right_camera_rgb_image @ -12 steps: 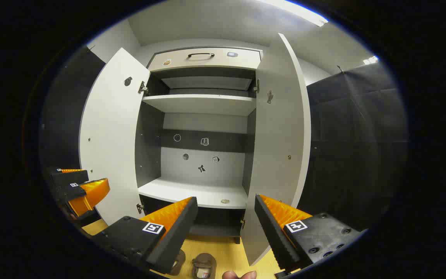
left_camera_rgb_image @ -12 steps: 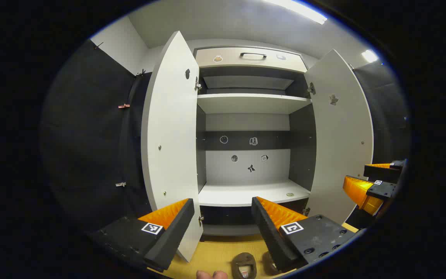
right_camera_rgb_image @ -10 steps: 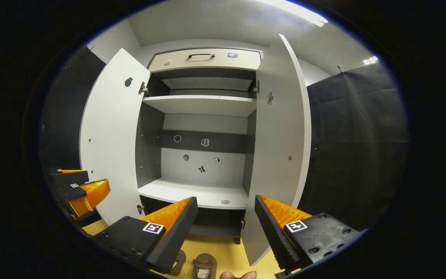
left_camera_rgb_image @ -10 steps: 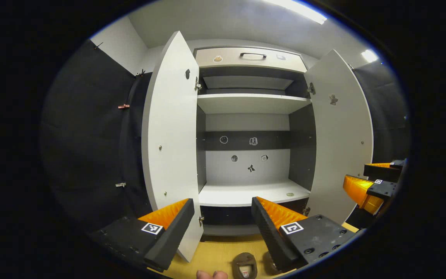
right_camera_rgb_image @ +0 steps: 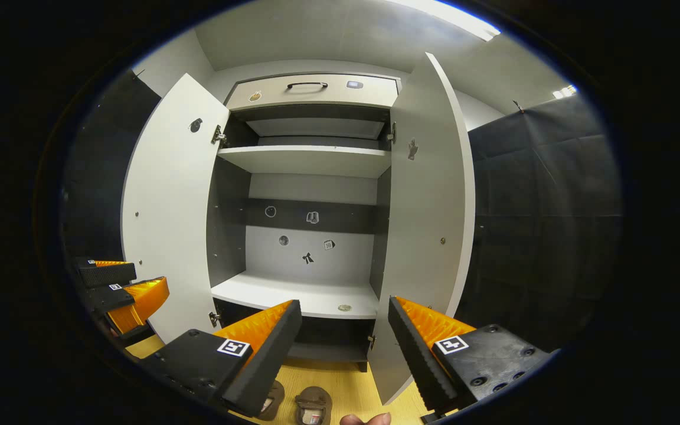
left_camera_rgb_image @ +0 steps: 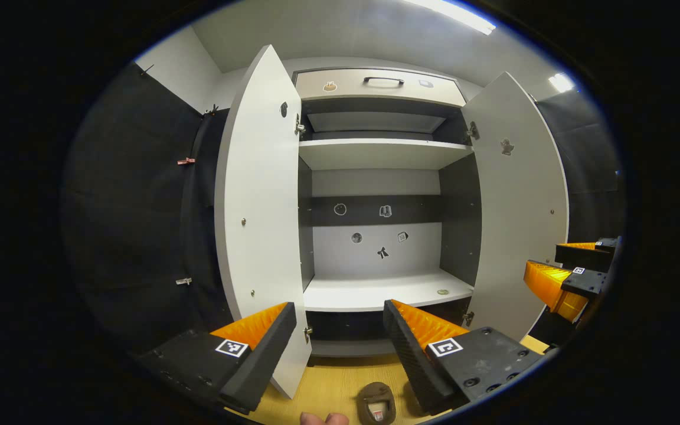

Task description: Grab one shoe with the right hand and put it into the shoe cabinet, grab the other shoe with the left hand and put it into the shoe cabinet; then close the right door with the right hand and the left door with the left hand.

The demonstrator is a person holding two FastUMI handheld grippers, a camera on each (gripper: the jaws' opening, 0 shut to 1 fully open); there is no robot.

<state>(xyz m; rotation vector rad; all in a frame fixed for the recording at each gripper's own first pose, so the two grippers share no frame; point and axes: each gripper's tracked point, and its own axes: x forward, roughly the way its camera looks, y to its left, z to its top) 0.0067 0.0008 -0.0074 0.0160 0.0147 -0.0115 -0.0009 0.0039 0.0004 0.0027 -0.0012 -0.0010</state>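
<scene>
Shoe (left_camera_rgb_image: 377,407) below spread left fingers (left_camera_rgb_image: 260,333)

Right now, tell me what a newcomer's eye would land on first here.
The tall shoe cabinet dead ahead, with the left door and right door swung wide and its shelves bare. Below it, two brown shoes lie on the yellow floor. The right gripper and left gripper both hang open, holding nothing.

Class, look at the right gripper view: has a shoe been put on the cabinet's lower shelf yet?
No. The lower shelf holds no shoe; both shoes lie on the floor before the cabinet.
</scene>
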